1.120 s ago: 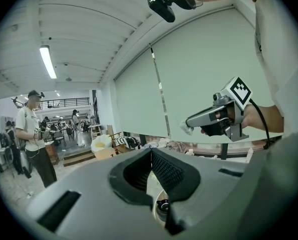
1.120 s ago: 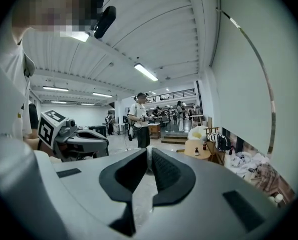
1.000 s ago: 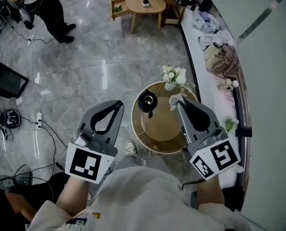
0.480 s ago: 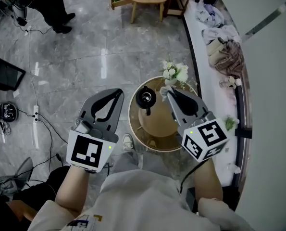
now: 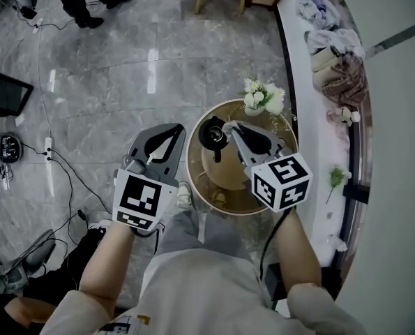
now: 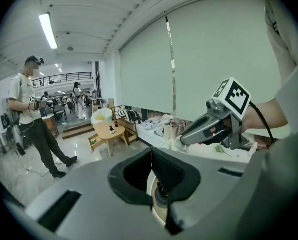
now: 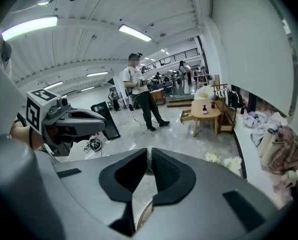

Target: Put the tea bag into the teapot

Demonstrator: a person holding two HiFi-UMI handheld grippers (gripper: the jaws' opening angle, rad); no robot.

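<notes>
A black teapot stands on the left part of a round wooden table. My right gripper reaches over the table from the right. It is shut on a small white tea bag, which hangs just right of the teapot's top. In the right gripper view the tea bag shows as a thin white sliver pinched between the pads. My left gripper hovers left of the table, off its rim, shut with nothing in it. Through its jaws the teapot shows below.
A small vase of white flowers sits at the table's far edge. A white bench with piled clothes curves along the right. Cables and a power strip lie on the marble floor at left. A person stands further off.
My right gripper has carried the tea bag left and forward across the table, up to the teapot. The left gripper has drifted slightly right.
</notes>
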